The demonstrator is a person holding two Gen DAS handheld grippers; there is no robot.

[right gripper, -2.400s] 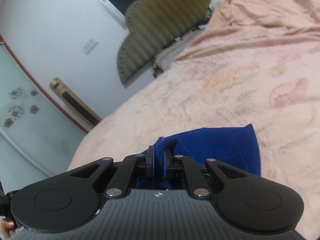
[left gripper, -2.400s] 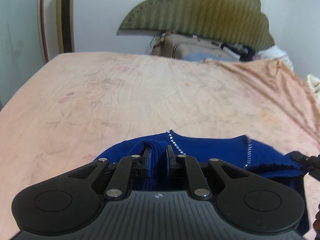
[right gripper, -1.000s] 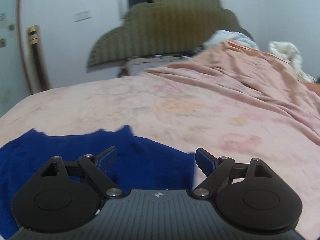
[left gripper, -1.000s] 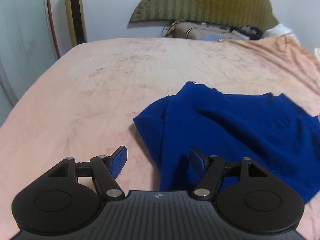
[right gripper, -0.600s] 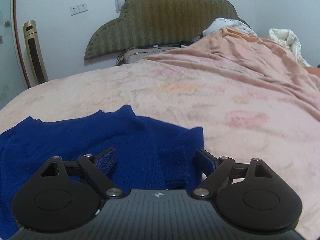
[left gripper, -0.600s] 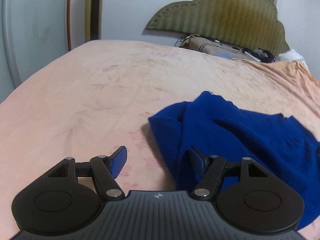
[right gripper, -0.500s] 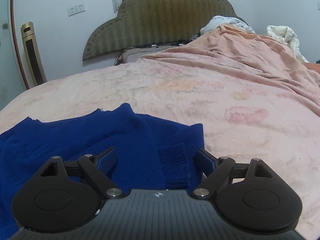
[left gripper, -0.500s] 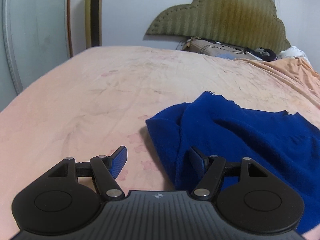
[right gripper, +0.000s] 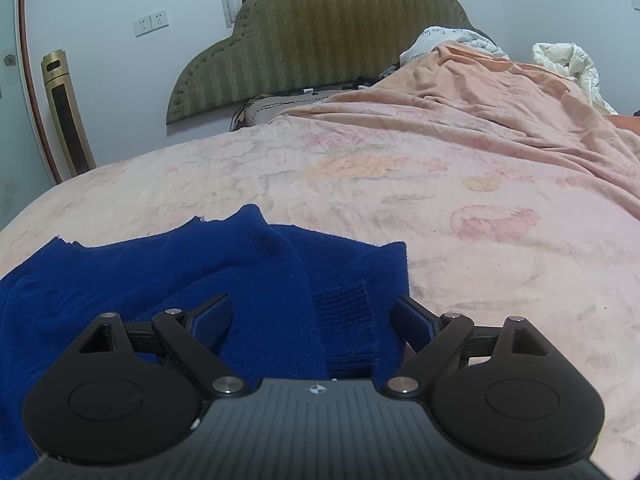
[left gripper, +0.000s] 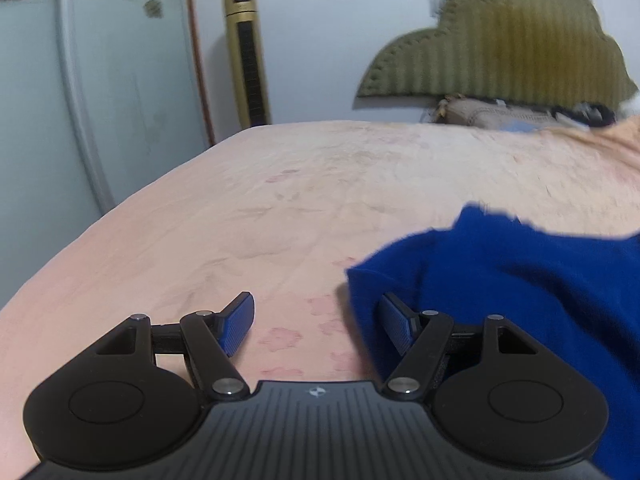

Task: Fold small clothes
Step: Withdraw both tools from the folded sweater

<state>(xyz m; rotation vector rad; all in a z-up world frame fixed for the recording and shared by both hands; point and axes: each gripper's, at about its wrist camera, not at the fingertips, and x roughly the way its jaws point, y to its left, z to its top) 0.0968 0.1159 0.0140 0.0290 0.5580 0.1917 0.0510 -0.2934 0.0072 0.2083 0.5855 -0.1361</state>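
Both tongs, left tongs (left gripper: 316, 322) and right tongs (right gripper: 310, 318), gape empty | blue sweater (right gripper: 168, 272) lies crosswise on bed (right gripper: 460, 200)

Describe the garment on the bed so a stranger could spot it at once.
Start at the bed with the green scalloped headboard and its pale pink flowered cover. Near the foot end lies a crumpled sweater, with a ribbed cuff showing. It is the only deep blue thing there; the other cloth on the bed is pink or white.
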